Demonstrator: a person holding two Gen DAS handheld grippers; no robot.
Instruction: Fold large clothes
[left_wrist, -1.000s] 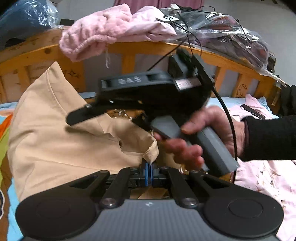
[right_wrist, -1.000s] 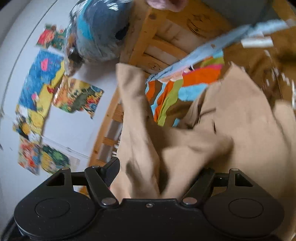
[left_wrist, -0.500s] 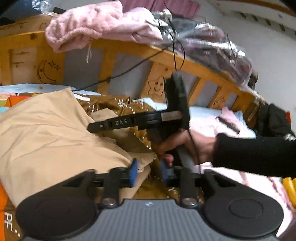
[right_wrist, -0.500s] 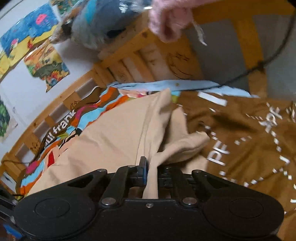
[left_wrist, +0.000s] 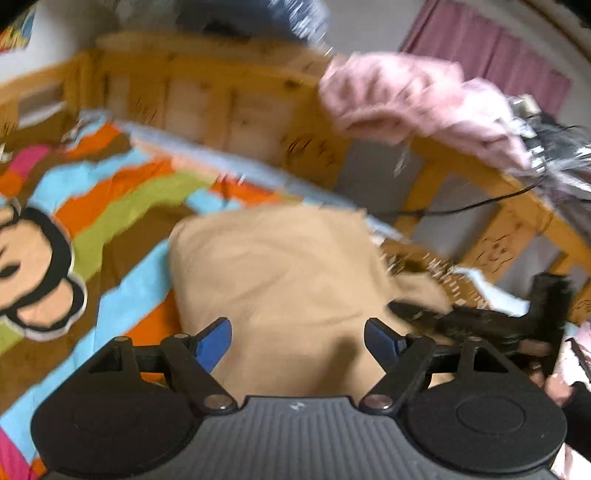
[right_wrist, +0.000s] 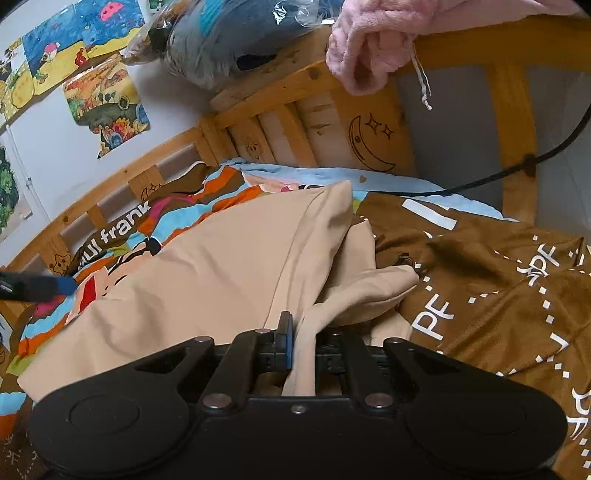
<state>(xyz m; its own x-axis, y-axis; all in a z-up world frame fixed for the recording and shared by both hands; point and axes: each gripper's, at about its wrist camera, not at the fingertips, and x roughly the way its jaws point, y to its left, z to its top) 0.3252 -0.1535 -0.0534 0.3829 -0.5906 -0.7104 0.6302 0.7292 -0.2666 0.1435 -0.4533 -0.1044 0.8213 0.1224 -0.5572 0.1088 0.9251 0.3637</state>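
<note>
- Tan cloth, the large garment (right_wrist: 229, 266), lies in a loose heap on the bed, over the colourful cartoon blanket (left_wrist: 110, 192) and beside the brown printed blanket (right_wrist: 498, 288); one end rises in a peak toward the wooden bed rail (right_wrist: 317, 110).
- The left gripper (left_wrist: 297, 341) now has its blue-tipped fingers (left_wrist: 214, 341) spread wide and empty above the garment. A second ago they were pinched shut on a fold of it, and half a second ago they were parting. So the left side has let go.
- Its view has swung toward the cartoon blanket and is motion-blurred, which suggests that the left gripper is travelling, probably to find a new edge.
- The right gripper (right_wrist: 301, 347) keeps its fingers clamped narrow on a strip of the tan cloth, as it did half a second ago. It is the only hold on the garment.
- The garment, lifted a second ago, has come down onto the bed, flatter but rumpled, with a sleeve-like end (right_wrist: 376, 288) bunched near the right gripper.
- Judgement: one fold has been laid and released; the cloth is not yet neat, so a new left-hand grasp is likely needed.
- A pink fleece (right_wrist: 373, 48) hangs over the rail, apart from the work.
</note>
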